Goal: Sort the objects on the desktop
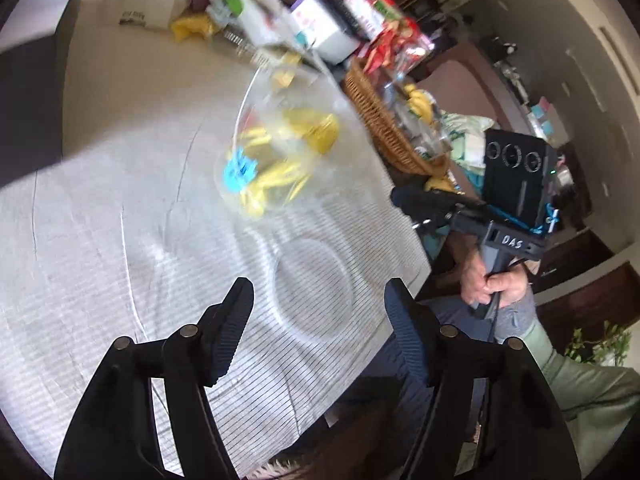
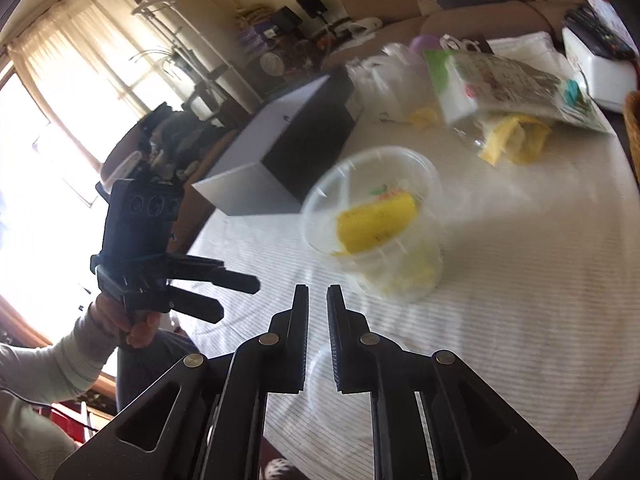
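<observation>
Directly under the left tongs (image 1: 320, 328), jaws wide and empty, lies the clear lid (image 1: 314, 290) flat on the table (image 1: 100, 240). Clear tub (image 1: 276, 156) sits ahead, upright. Right tongs (image 2: 318, 336) nearly closed, empty, equally near the lid.

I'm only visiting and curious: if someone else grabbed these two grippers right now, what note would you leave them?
Left gripper: open, empty, held over the near table edge.
Right gripper: shut, empty.
Tub: clear, uncovered, mid-table, with yellow pieces and something blue inside.
Lid: clear, flat on the cloth in front of the tub.
Done: some things are in the tub.
Left: probably the yellow packets at the far side, then likely the lid.
</observation>
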The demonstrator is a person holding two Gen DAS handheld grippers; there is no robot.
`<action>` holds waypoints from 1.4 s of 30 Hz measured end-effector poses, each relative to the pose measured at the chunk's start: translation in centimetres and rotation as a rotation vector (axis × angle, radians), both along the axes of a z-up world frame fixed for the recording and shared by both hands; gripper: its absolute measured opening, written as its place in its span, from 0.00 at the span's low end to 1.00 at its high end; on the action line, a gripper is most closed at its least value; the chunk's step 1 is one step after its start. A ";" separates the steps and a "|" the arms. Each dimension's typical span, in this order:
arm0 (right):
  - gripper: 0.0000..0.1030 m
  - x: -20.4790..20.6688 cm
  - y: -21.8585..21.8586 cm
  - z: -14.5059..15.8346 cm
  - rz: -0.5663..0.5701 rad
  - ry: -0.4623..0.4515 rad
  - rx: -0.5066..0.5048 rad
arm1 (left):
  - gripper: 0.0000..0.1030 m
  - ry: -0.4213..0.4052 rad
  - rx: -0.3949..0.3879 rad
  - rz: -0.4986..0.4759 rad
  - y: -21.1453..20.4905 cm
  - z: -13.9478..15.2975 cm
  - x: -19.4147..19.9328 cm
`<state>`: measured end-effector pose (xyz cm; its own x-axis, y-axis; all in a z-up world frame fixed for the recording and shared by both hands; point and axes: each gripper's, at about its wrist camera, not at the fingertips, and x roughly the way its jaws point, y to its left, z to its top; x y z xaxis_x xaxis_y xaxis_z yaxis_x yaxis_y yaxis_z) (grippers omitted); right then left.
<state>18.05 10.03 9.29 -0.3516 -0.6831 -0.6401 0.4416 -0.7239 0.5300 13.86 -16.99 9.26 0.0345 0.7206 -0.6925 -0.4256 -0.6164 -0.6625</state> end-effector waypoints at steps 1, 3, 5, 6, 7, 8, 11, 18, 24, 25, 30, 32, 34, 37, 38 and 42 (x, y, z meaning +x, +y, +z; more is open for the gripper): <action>0.11 -0.1 0.7 -1.3 -0.022 -0.047 0.017 | 0.62 -0.056 -0.013 0.019 0.2 -1.6 0.2; 0.12 -0.2 2.1 -4.1 -0.070 -0.154 0.015 | 0.62 -0.153 0.010 0.061 0.3 -4.1 0.8; 0.13 -0.3 3.2 -6.3 -0.104 -0.250 -0.009 | 0.62 -0.208 0.054 0.076 0.7 -5.2 1.8; 0.14 -0.3 3.6 -7.0 -0.117 -0.290 -0.027 | 0.61 -0.216 0.067 0.083 1.0 -5.4 2.3; 0.18 -0.3 4.0 -7.7 -0.136 -0.326 -0.040 | 0.61 -0.220 0.083 0.089 1.3 -5.4 2.7; 0.20 -0.2 4.2 -8.3 -0.146 -0.348 -0.041 | 0.61 -0.227 0.102 0.098 1.7 -5.4 3.0; 0.26 0.0 4.5 -9.5 -0.163 -0.398 -0.043 | 0.61 -0.261 0.095 0.124 2.4 -6.3 3.3; 0.28 0.1 4.0 -10.0 -0.141 -0.433 -0.070 | 0.61 -0.268 0.075 0.229 1.0 -7.4 2.8; 0.43 0.4 1.2 -9.4 -0.058 -0.402 -0.046 | 0.62 -0.324 0.121 0.275 -0.2 -8.1 3.3; 0.43 0.5 0.9 -9.4 -0.048 -0.402 -0.046 | 0.62 -0.337 0.130 0.285 -0.7 -8.3 3.6; 0.42 1.0 -1.1 -9.7 0.014 -0.382 -0.027 | 0.63 -0.397 0.208 0.362 -3.3 -9.5 5.2; 0.43 1.2 -1.7 -9.6 0.019 -0.363 -0.007 | 0.65 -0.395 0.227 0.381 -3.4 -9.6 5.2; 0.43 1.4 -2.1 -9.4 0.021 -0.347 0.017 | 0.75 -0.394 0.273 0.379 -3.0 -9.3 4.8; 0.41 1.7 -2.7 -10.3 0.059 -0.393 -0.048 | 0.75 -0.409 0.398 0.332 -1.3 -7.8 4.0; 0.41 1.9 -2.9 -10.1 0.061 -0.377 -0.038 | 0.75 -0.377 0.363 0.312 -0.4 -7.1 3.7; 0.38 1.8 -2.3 -10.4 0.046 -0.390 -0.058 | 0.70 -0.382 0.313 0.309 1.1 -7.1 2.6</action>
<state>19.82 7.70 -1.14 -0.0579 -0.7317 -0.6791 0.2309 -0.6716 0.7040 16.46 -15.94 2.12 -0.0049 0.9054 -0.4246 0.0481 -0.4239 -0.9045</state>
